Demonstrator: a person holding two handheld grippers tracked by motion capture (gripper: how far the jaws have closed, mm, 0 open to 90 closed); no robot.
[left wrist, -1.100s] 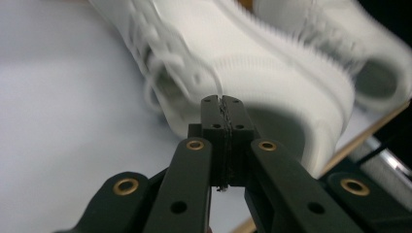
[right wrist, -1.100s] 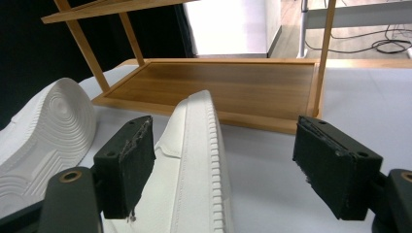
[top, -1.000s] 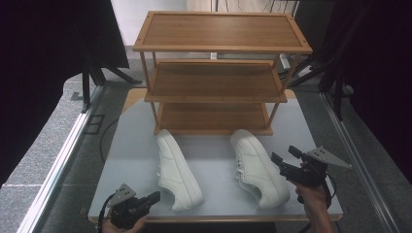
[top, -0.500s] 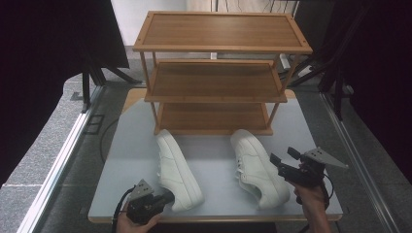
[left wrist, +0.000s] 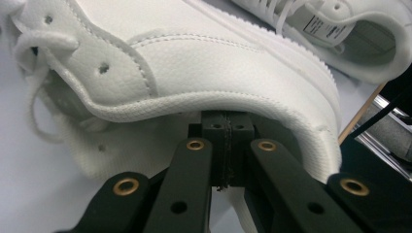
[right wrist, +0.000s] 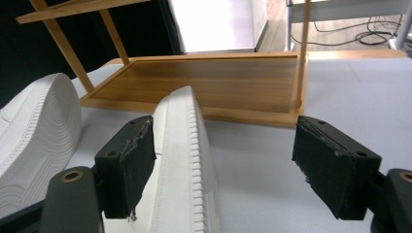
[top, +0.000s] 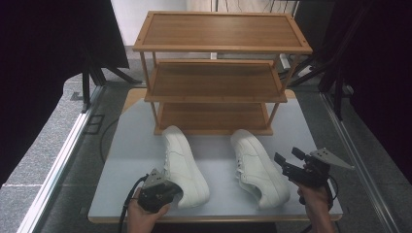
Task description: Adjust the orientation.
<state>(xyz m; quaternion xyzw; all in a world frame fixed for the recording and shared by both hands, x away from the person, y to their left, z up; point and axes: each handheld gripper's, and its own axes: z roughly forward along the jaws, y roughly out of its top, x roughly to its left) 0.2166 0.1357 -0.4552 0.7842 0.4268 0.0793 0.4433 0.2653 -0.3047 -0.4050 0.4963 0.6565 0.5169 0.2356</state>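
Note:
Two white sneakers lie on the grey table in front of a wooden shoe rack (top: 218,82). The left sneaker (top: 182,162) (left wrist: 218,63) has my left gripper (top: 165,191) (left wrist: 226,131) at its heel. That gripper's jaws are shut with nothing between them, and their tips sit just under the shoe's collar rim at the opening. My right gripper (top: 287,158) (right wrist: 223,165) is open beside the right sneaker (top: 255,167). The sole edge of that sneaker (right wrist: 187,160) runs between the pads, close to the left one; I cannot tell whether they touch.
The rack has three bare shelves; its bottom shelf (right wrist: 204,85) rests on the table just beyond the shoes' toes. The table (top: 121,179) ends close behind both hands. Dark stands and cables flank the table on the floor.
My left gripper has moved right along the table's near edge, from the front left corner up to the left sneaker's heel. The right gripper and both shoes have stayed put.

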